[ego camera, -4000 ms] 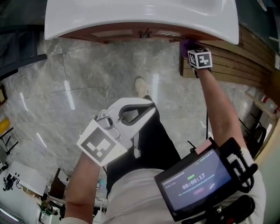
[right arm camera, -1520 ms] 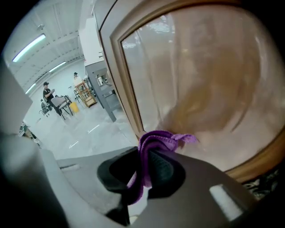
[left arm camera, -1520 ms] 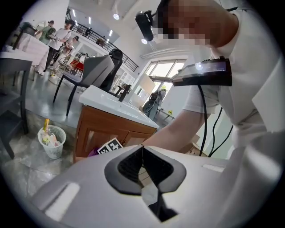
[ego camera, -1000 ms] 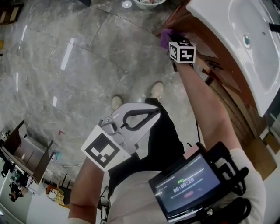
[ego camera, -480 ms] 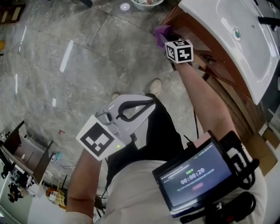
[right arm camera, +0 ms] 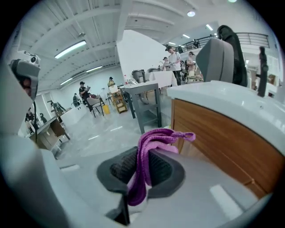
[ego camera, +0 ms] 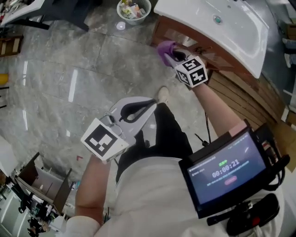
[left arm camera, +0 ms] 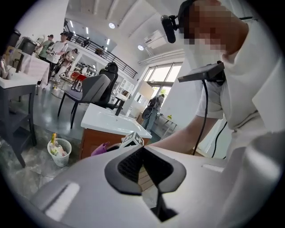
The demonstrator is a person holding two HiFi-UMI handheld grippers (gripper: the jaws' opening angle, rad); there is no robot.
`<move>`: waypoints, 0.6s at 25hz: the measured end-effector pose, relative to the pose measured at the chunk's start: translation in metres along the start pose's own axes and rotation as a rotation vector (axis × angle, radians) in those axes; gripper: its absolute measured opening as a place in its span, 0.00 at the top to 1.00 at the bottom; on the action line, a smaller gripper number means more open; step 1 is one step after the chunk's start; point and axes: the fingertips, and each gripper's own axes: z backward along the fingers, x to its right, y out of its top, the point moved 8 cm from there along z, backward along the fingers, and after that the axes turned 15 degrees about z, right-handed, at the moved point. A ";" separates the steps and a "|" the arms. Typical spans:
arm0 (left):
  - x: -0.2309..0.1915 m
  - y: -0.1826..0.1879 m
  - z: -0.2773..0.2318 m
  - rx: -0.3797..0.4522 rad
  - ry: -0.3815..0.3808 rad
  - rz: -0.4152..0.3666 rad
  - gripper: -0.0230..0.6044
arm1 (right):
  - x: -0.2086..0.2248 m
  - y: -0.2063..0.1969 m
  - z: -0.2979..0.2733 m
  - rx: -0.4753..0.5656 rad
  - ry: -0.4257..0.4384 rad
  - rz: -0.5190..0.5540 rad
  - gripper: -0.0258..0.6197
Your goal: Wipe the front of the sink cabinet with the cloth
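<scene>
The sink cabinet has a white basin [ego camera: 222,23] over a brown wooden front [ego camera: 172,36]. My right gripper [ego camera: 172,53], with its marker cube, is shut on a purple cloth [ego camera: 164,47] at the left end of that front. In the right gripper view the cloth [right arm camera: 149,144] is folded between the jaws, and its tip reaches the left edge of the cabinet front [right arm camera: 222,138]; I cannot tell whether it touches. My left gripper [ego camera: 154,102] is held low by the person's waist, shut and holding nothing. In the left gripper view the left gripper [left arm camera: 142,149] points at the cabinet [left arm camera: 93,140] from a distance.
A mesh wastebasket [ego camera: 134,9] with rubbish stands on the marble floor left of the cabinet. Wooden slats [ego camera: 245,99] run along the floor to its right. The person's shoe [ego camera: 163,95] is below the cloth. A grey table [right arm camera: 147,100], chairs and people are farther off.
The right gripper has carried the cloth along the cabinet front from its right end to its left end, and the head view has swung round. The left gripper has stayed by the waist.
</scene>
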 end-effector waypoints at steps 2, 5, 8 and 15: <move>0.015 0.007 0.009 0.004 -0.011 0.012 0.96 | -0.014 0.006 0.035 0.018 -0.017 -0.021 0.87; 0.038 0.018 0.024 0.001 -0.034 0.002 0.96 | -0.046 0.018 0.087 0.045 -0.021 -0.054 0.87; 0.057 0.027 0.038 -0.009 -0.061 -0.026 0.96 | -0.081 0.038 0.139 0.093 -0.030 -0.070 0.87; 0.084 0.038 0.064 -0.015 -0.035 0.041 0.96 | -0.142 0.073 0.243 0.173 -0.132 -0.075 0.87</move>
